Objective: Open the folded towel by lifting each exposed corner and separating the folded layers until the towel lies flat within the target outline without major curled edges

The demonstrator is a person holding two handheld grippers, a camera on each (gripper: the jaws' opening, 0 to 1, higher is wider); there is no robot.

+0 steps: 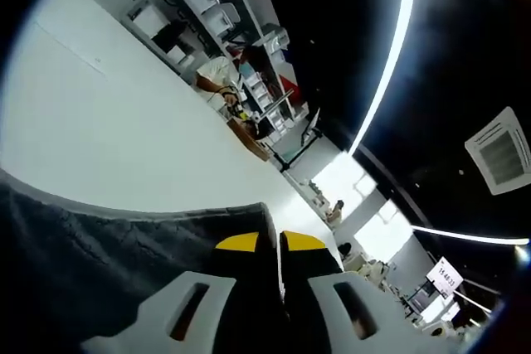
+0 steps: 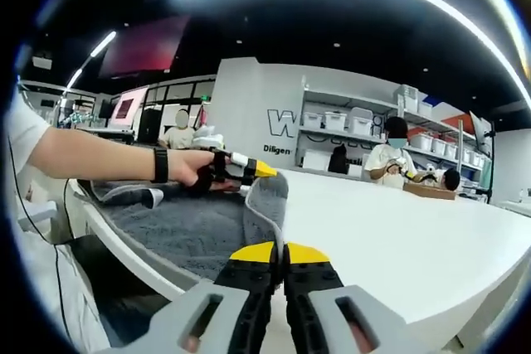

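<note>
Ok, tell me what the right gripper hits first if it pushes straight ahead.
Probably the raised fold of the grey towel its fingers appear shut on; beyond that, the left gripper, though depth is unclear.

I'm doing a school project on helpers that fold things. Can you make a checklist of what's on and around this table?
Surface: white table, mostly bare.
Job's things: dark grey towel on the table's near edge, one edge lifted into a standing fold.
Clutter: nothing seen beside the towel.
Grippers: right tongs shut on the towel's raised edge; left tongs shut on the towel, seen in the right gripper view at, held by a hand.
Cables: a thin cord along the person's clothes.
Surroundings: shelves with white bins, people at the far end, ceiling light strips.
</note>
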